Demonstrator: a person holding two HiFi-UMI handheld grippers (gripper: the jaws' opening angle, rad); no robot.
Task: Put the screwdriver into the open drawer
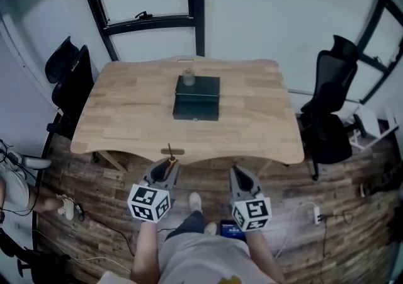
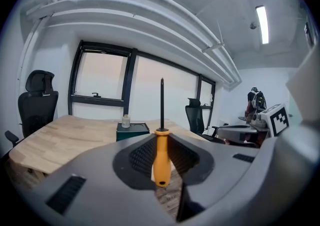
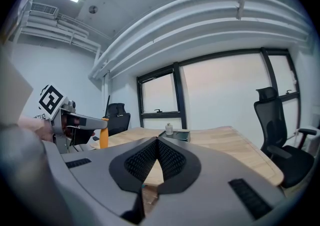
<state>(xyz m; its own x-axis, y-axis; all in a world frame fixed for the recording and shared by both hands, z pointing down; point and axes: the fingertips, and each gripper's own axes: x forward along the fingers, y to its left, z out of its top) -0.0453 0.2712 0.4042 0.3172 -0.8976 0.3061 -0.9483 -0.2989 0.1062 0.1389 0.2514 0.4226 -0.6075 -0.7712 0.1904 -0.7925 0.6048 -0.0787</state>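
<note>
A wide wooden bench (image 1: 126,113) stands in the middle of the room, on a floor (image 1: 352,238) of dark planks. One black office chair (image 1: 69,81) stands at the left side of the bench, and a second black chair (image 1: 330,106) stands at the right side of it. In the middle of the bench, a little toward its far edge, sits a dark green drawer box (image 1: 197,97). Its near part seems to stand out toward the person, but the inside of it does not show.

The person holds both claws in front of the near edge of the bench, over the floor and well apart from the box. The left claw (image 1: 169,166) points at the near edge of the bench and is pinching the screwdriver (image 2: 160,157) by its orange handle. The dark shaft stands up out of the claw, and in the head view its tip reaches just over the near edge of the bench. The right claw (image 3: 157,142) is to the right of the left one, also before the near edge of the bench. Its two jaws are pressed together with nothing between them.

On the far part of the box top stands a small pale bottle (image 1: 188,77).
</note>
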